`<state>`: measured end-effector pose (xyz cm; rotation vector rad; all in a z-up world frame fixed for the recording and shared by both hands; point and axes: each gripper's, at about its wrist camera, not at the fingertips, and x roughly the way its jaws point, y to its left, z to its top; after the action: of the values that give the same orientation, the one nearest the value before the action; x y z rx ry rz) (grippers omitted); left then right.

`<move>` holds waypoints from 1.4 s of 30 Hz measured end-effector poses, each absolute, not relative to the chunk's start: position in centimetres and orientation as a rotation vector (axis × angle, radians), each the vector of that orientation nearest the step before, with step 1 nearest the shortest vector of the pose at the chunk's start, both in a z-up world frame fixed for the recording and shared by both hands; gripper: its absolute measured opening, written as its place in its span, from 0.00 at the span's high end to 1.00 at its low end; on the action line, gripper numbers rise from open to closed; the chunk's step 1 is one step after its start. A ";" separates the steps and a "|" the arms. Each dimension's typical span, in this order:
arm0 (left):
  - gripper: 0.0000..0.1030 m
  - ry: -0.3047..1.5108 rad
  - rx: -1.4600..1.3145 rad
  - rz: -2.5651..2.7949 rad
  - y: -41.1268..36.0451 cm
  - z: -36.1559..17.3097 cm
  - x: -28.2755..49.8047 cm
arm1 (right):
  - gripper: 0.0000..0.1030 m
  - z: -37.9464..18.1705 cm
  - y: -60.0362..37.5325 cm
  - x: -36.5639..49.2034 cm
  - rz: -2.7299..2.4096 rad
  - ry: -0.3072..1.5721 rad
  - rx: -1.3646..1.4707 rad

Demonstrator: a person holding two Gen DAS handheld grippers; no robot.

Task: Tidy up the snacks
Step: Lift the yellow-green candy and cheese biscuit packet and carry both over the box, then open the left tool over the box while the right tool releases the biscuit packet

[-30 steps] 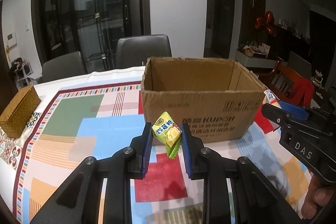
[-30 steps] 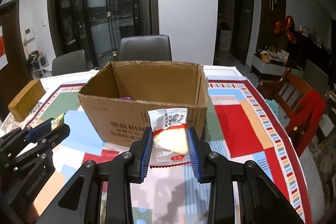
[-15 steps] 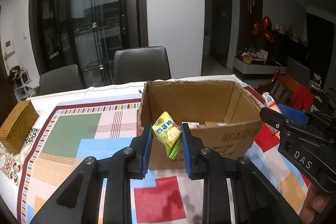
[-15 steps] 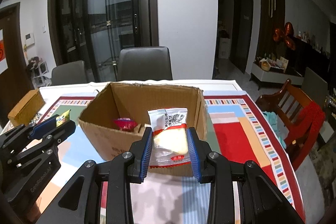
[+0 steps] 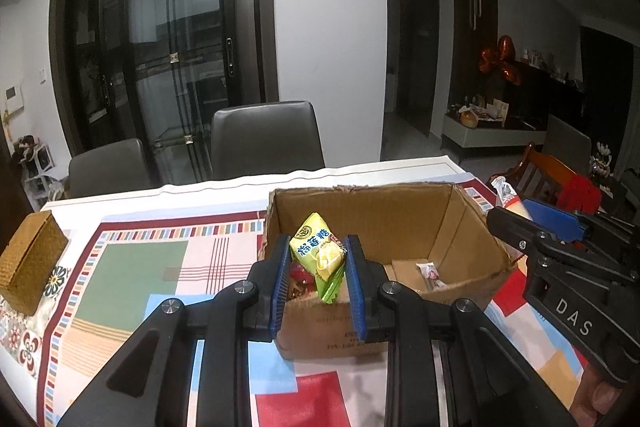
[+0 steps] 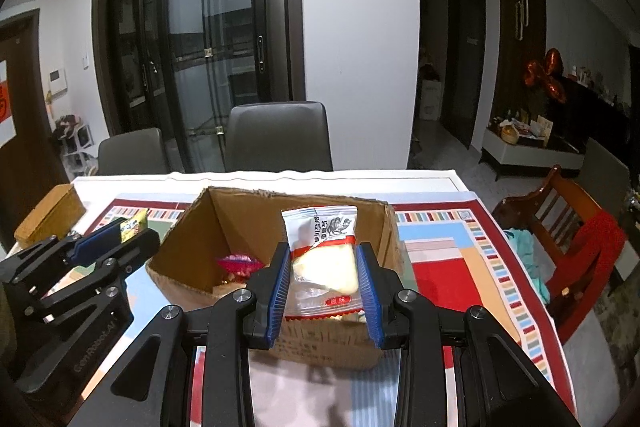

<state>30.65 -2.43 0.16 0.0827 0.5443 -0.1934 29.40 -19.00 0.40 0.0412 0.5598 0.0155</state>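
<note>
Left gripper [image 5: 317, 281] sits low and centre in the left wrist view, jaws clamped on a yellow candy packet [image 5: 317, 251] with blue lettering, its green tail hanging between the blue pads. The packet is held above the near left corner of the open cardboard box [image 5: 472, 223], which fills the middle of the frame on the desk [image 5: 132, 267] with its patchwork-coloured cloth. Down inside the box, a small white wrapped sweet [image 5: 430, 271] lies on the floor of it, and something red shows just behind the left pad, too hidden to name.

Over on the right edge of that view, the right gripper [image 5: 516, 211] pokes in, a white packet tip showing at its blue pad.

Switch to the right wrist view: right gripper [image 6: 323, 283] low and centre, jaws gripping a clear-and-white snack packet [image 6: 322, 259] with a pale cake inside and a red label at the bottom. It stands upright over the box's [image 6: 188, 235] near wall, right of centre. A pink-red wrapped sweet [image 6: 239, 263] rests inside the box, left of the packet.

At the left of this frame the left gripper [image 6: 120, 239] comes in, yellow wrapper visible at its tip. A woven brown box [image 6: 50, 215] sits at the desk's far left, and two grey chairs [image 6: 278, 137] stand behind the desk.
</note>
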 end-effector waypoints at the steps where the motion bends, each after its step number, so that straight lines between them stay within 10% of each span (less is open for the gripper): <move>1: 0.74 0.544 0.083 -0.195 -2.5 0.2 30.9 | 0.67 0.4 -19.0 29.7 0.017 0.560 0.041; 33: 0.73 0.606 0.096 -0.216 -3.3 -2.2 36.4 | 0.67 -1.8 -18.5 34.9 0.044 0.628 0.044; 42: 0.55 0.609 0.098 -0.205 -3.2 -2.2 36.4 | 0.61 -2.0 -18.4 35.0 0.049 0.632 0.040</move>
<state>36.39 -3.23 -2.24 0.0977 0.6093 -0.2049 35.03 -18.41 -1.98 0.0396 0.6315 0.0491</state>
